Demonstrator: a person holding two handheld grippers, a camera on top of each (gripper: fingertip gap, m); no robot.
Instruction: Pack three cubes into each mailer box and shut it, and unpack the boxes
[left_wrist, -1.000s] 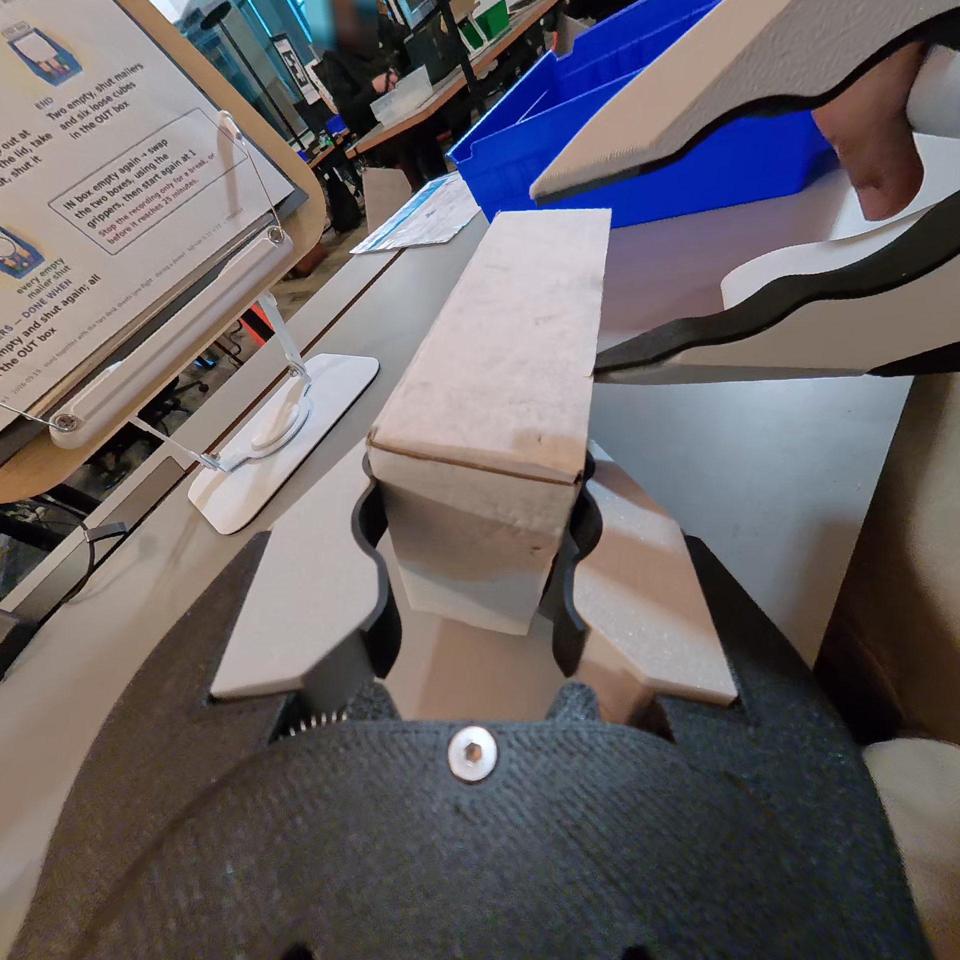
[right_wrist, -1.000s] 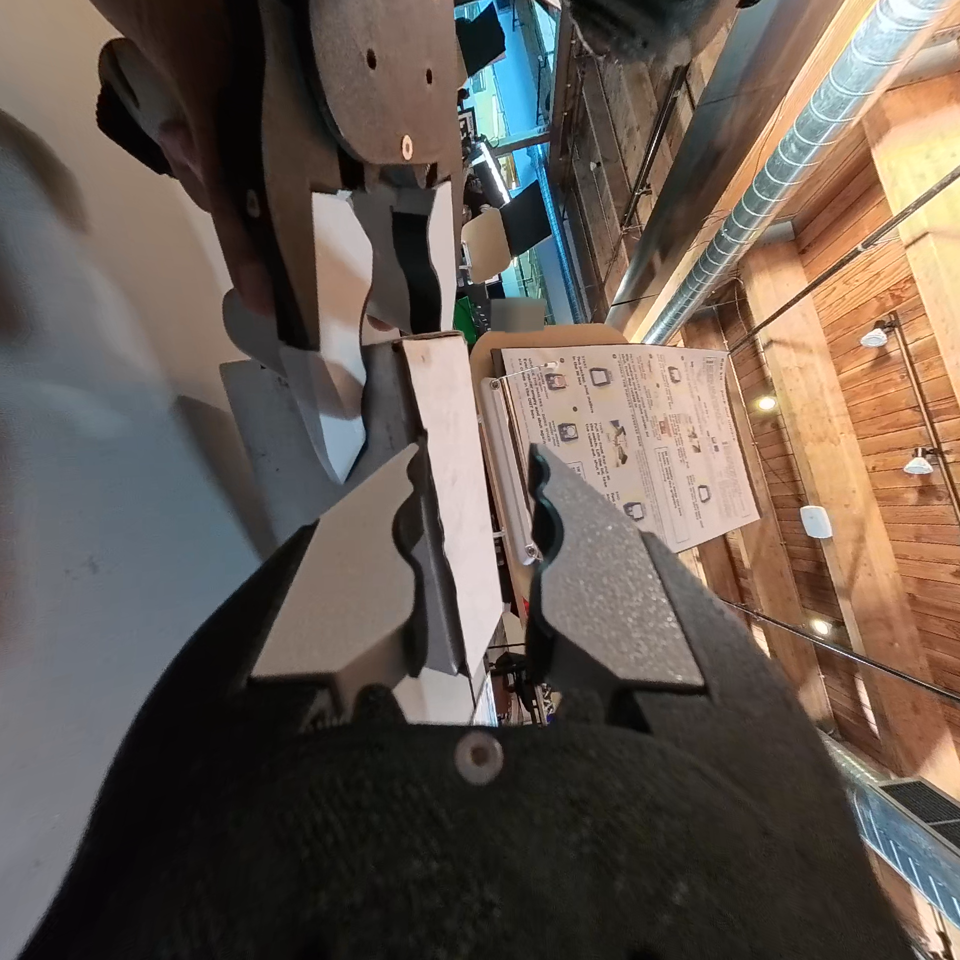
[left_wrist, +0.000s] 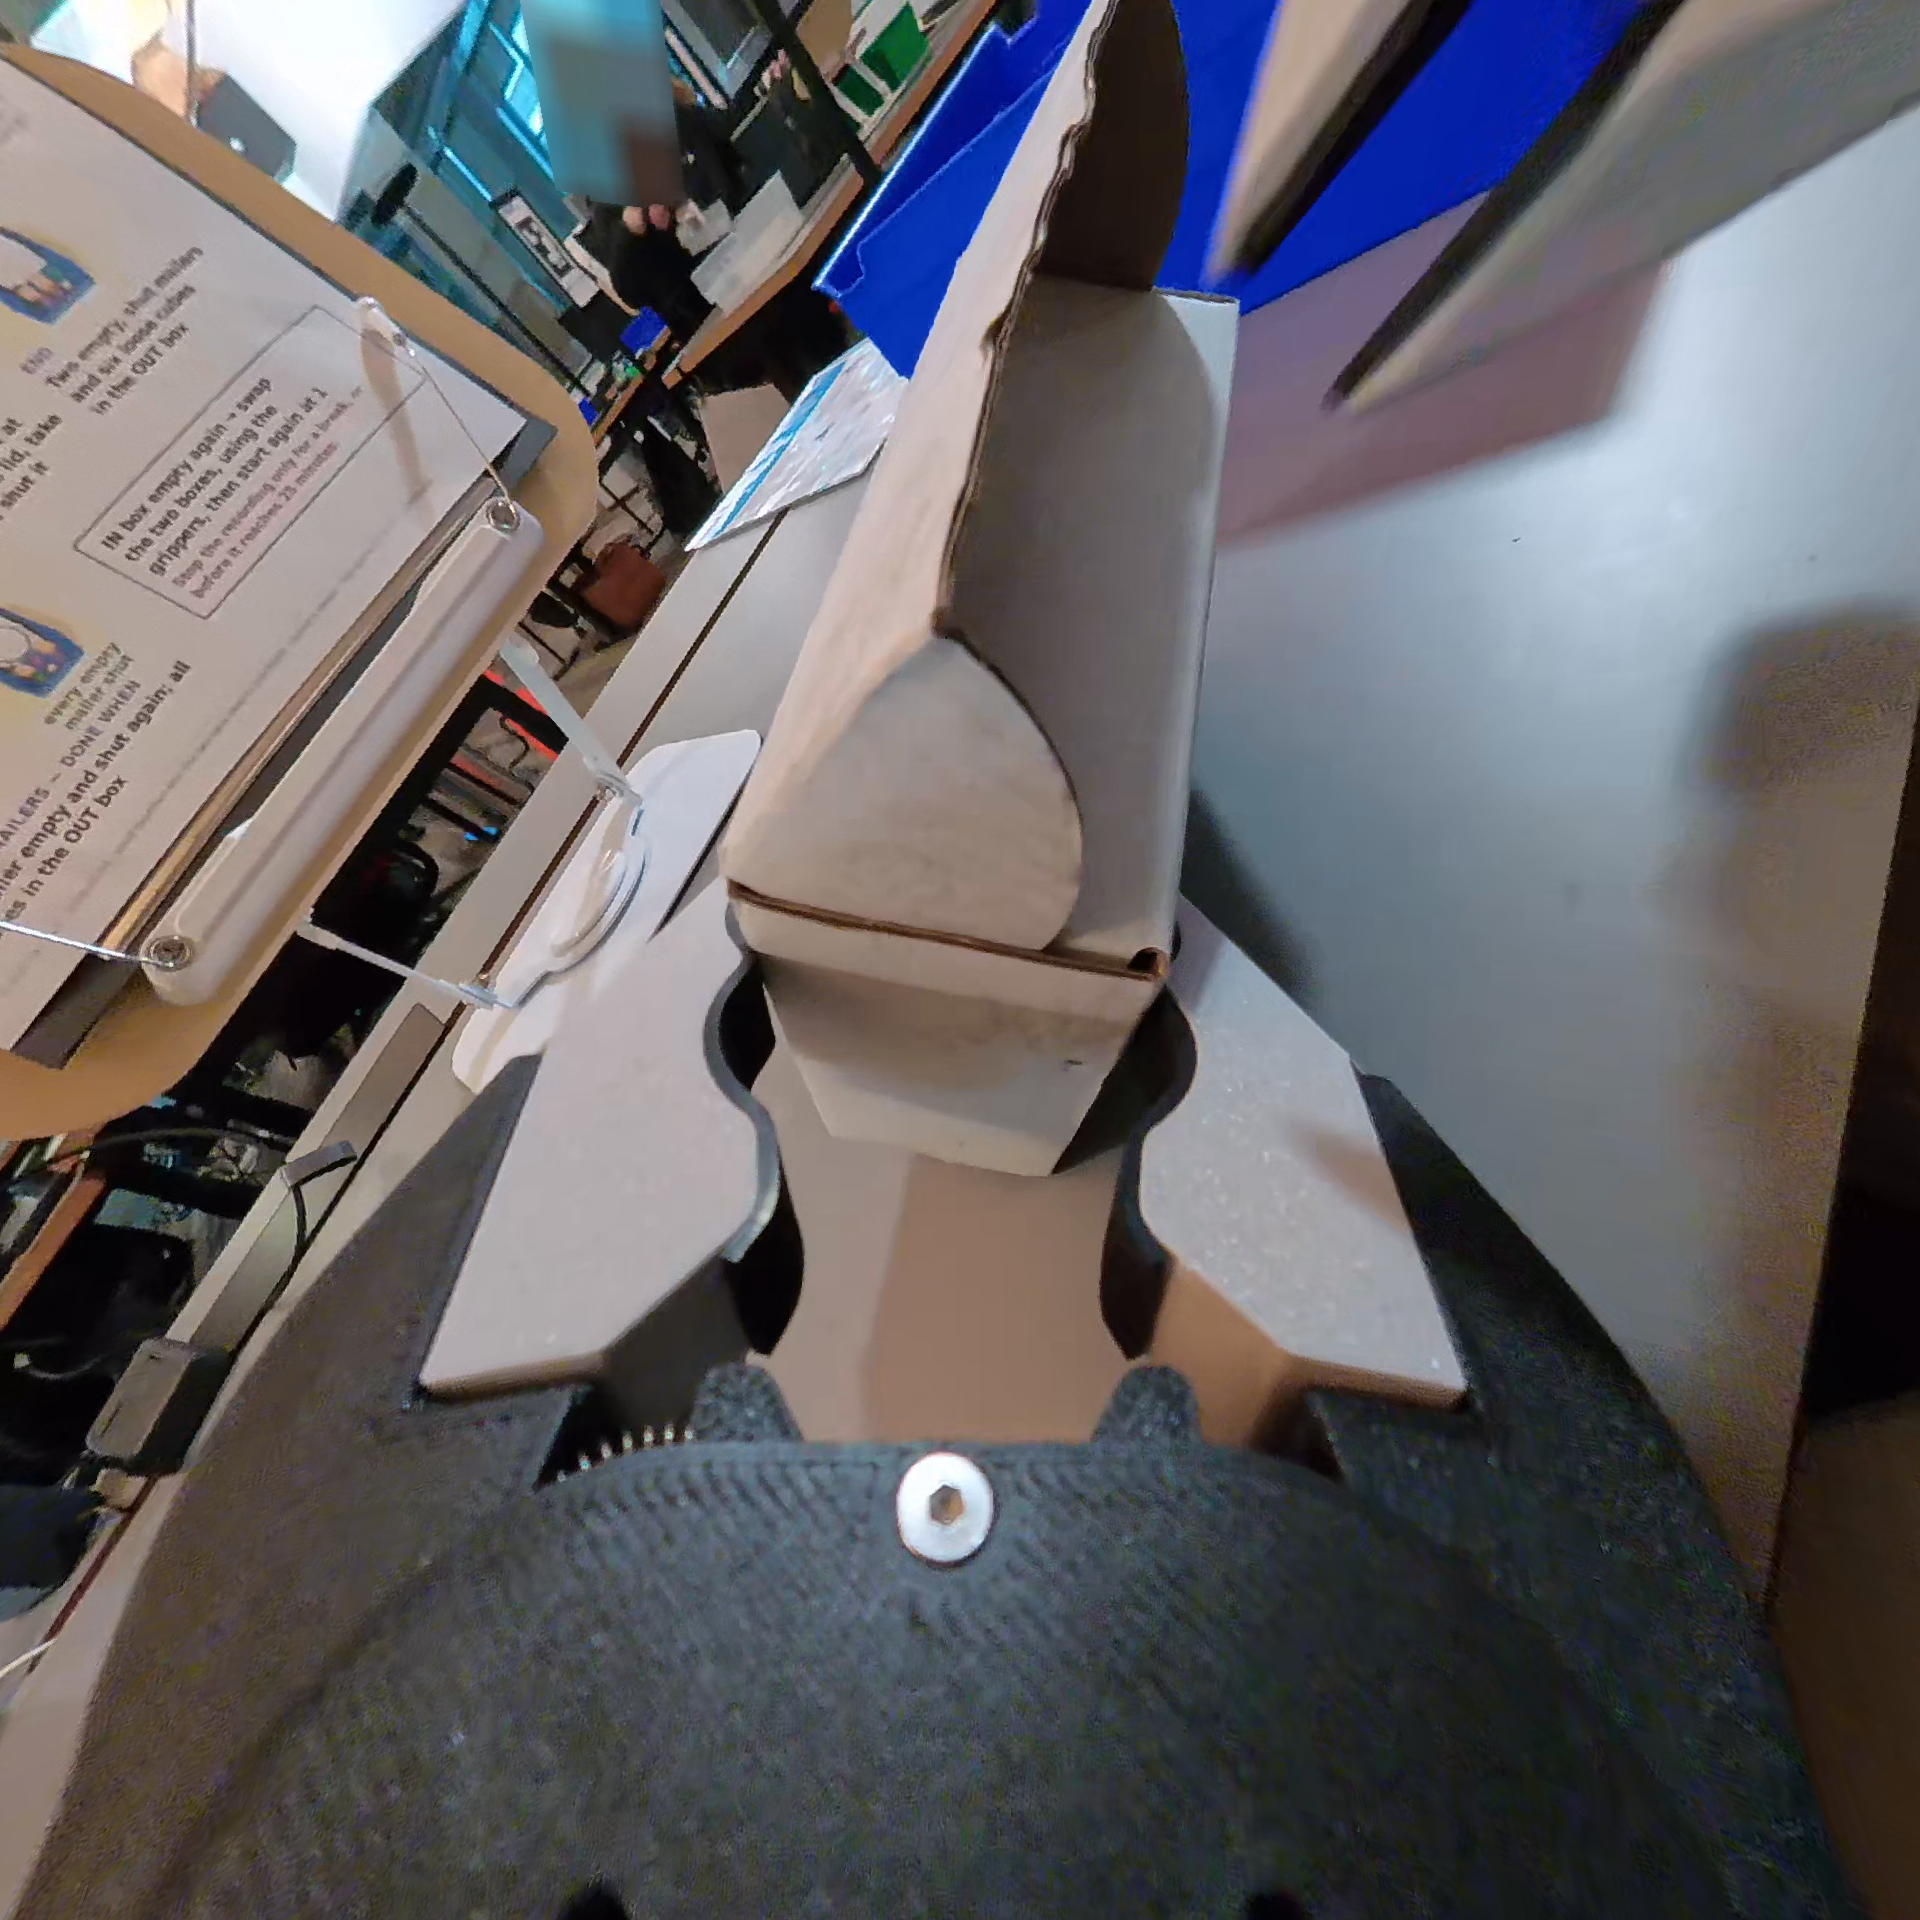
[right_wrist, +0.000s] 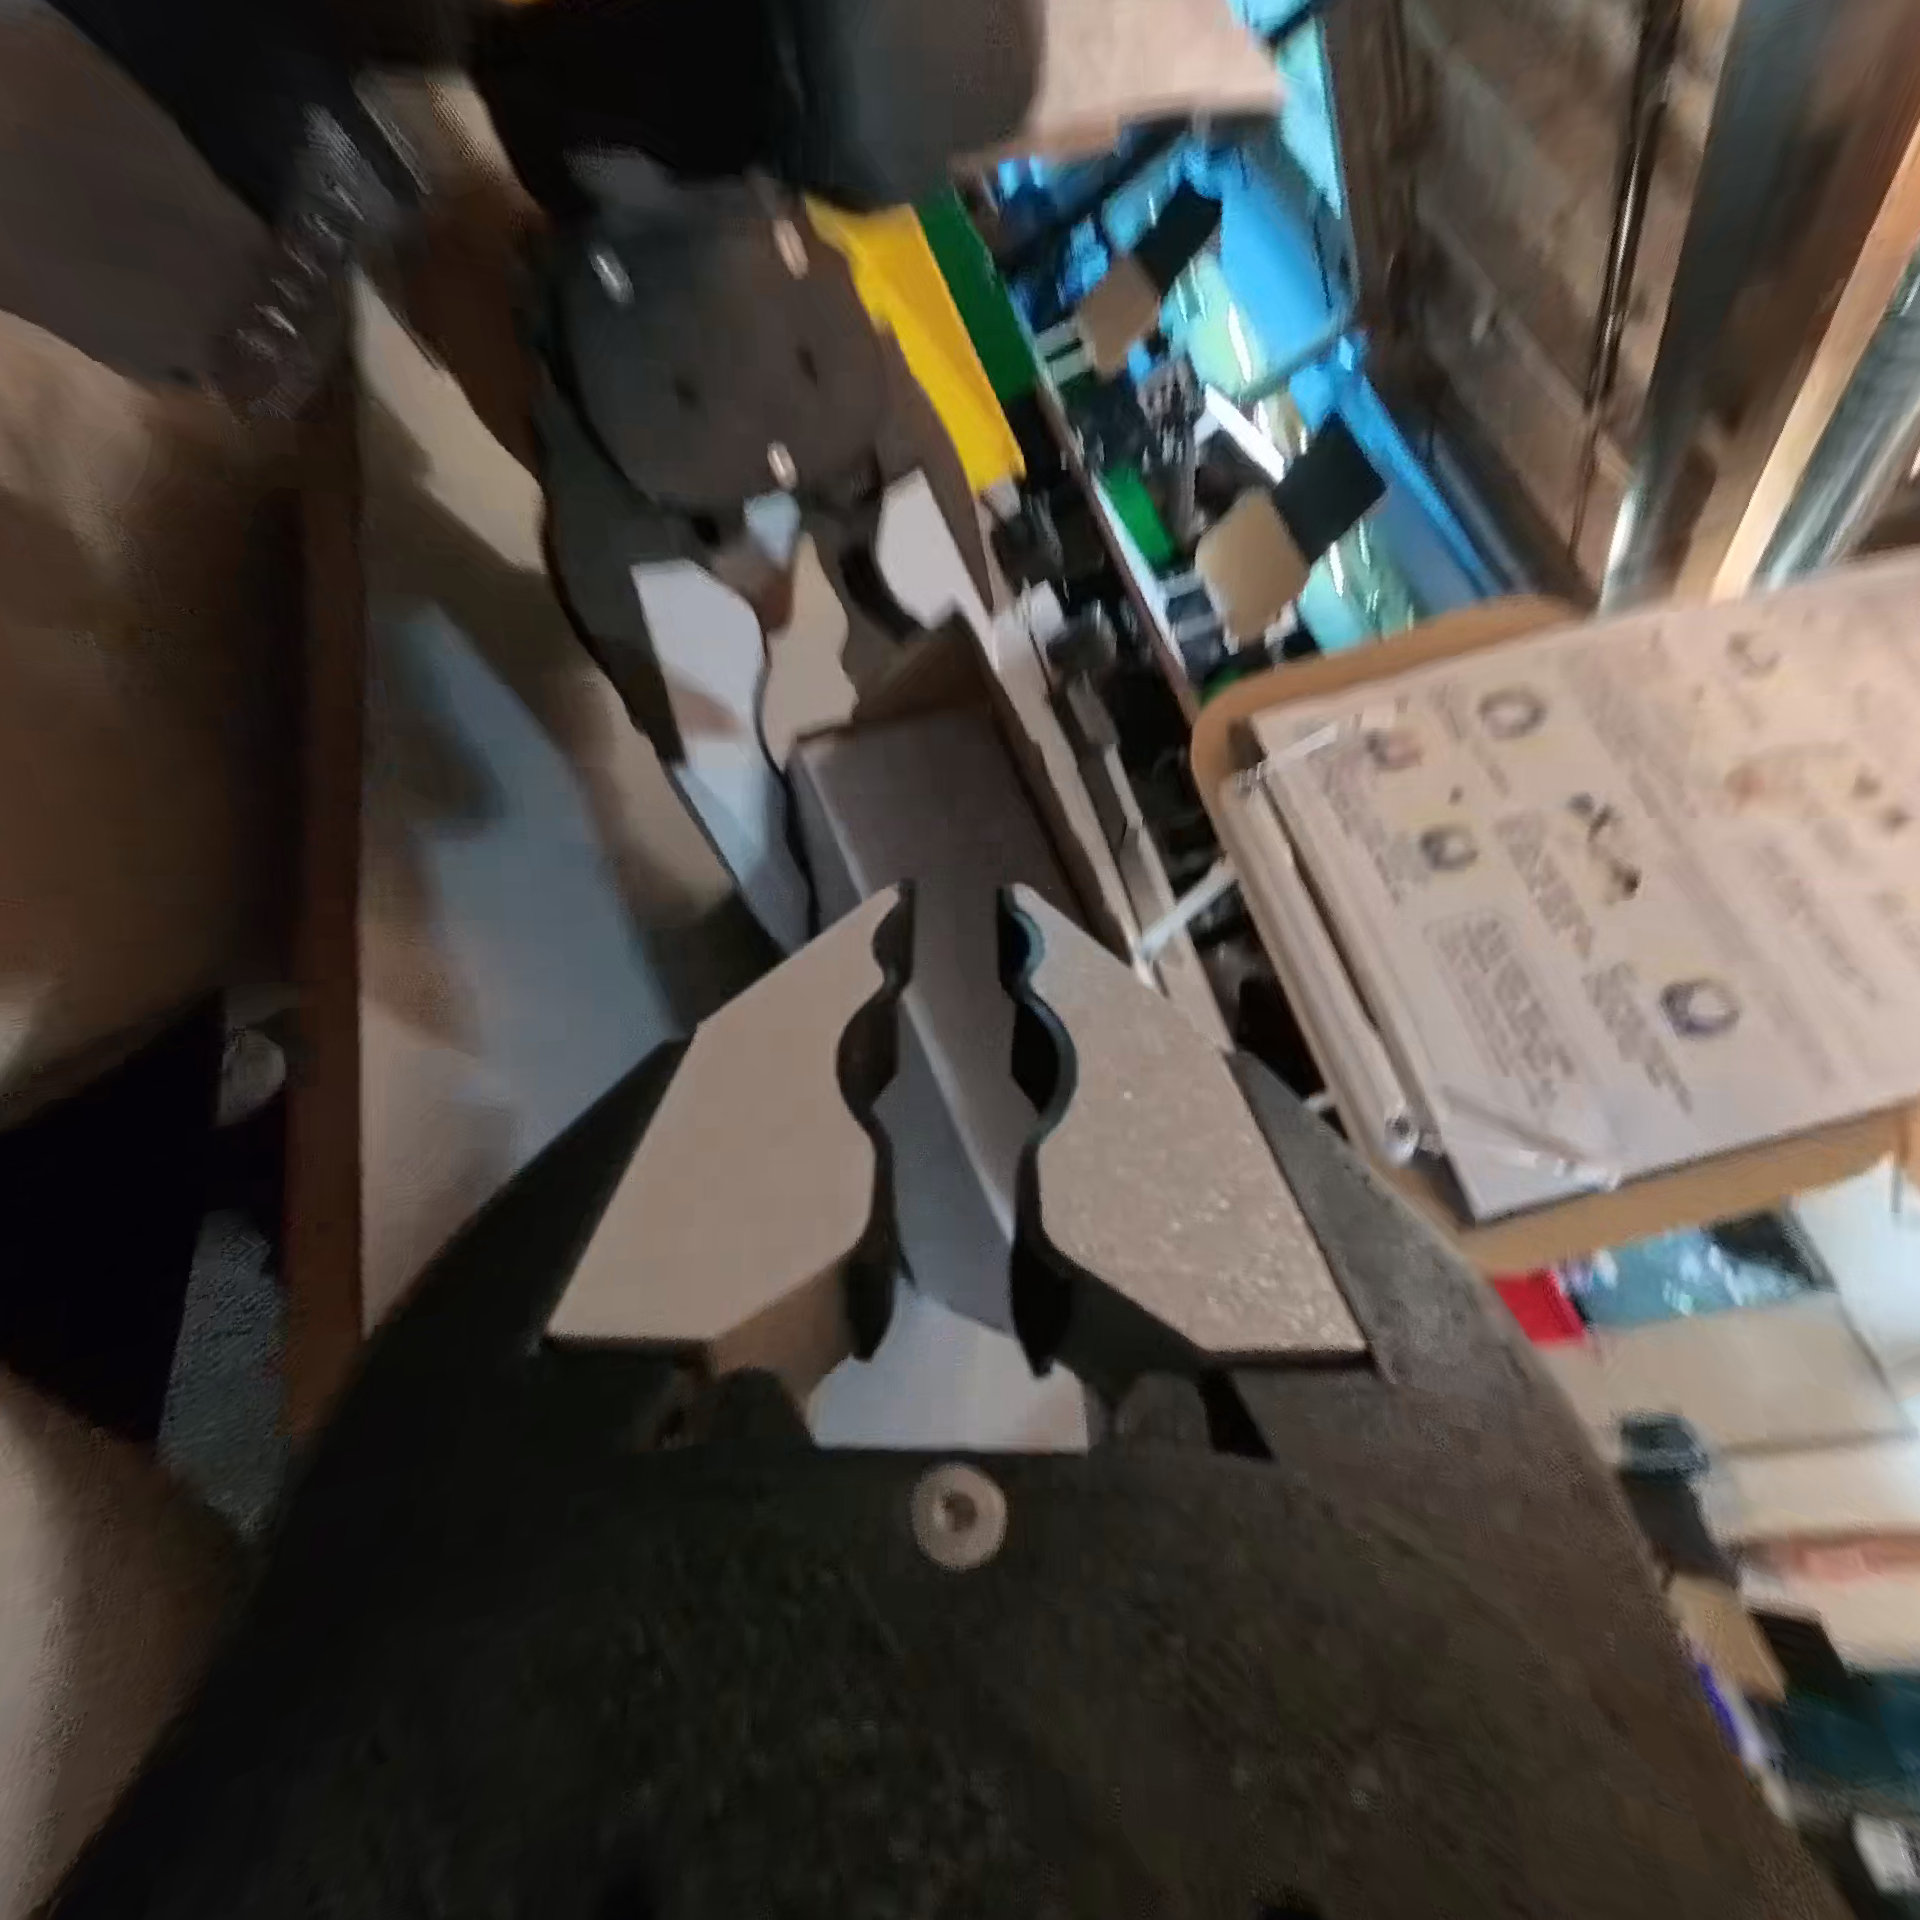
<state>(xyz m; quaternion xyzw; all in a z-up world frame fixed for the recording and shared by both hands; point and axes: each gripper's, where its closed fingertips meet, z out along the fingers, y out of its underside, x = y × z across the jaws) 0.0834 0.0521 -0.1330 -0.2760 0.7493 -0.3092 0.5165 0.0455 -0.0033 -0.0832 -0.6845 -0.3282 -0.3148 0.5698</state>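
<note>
My left gripper (left_wrist: 956, 997) is shut on the near end of a pale cardboard mailer box (left_wrist: 935, 675), holding it just above the grey table (left_wrist: 1507, 779). The box lid (left_wrist: 1049, 436) stands raised, its brown inner face showing. My right gripper (left_wrist: 1288, 322) is blurred at the upper right, beside the lid tip and apart from it. In the right wrist view my right gripper (right_wrist: 956, 904) has its jaws a narrow gap apart with nothing between them, pointing along the open box (right_wrist: 894, 810) toward the left gripper (right_wrist: 810, 644). No cubes show.
A blue bin (left_wrist: 935, 229) sits behind the box. An instruction sheet on a wooden stand (left_wrist: 208, 520) is at the left and also shows in the right wrist view (right_wrist: 1558, 883). A brown cardboard box (left_wrist: 1870, 1091) stands at the right edge.
The mailer's lid was flat and shut; now it stands raised. My right gripper has drawn back from the lid and its jaws are closer together. My left gripper keeps its hold.
</note>
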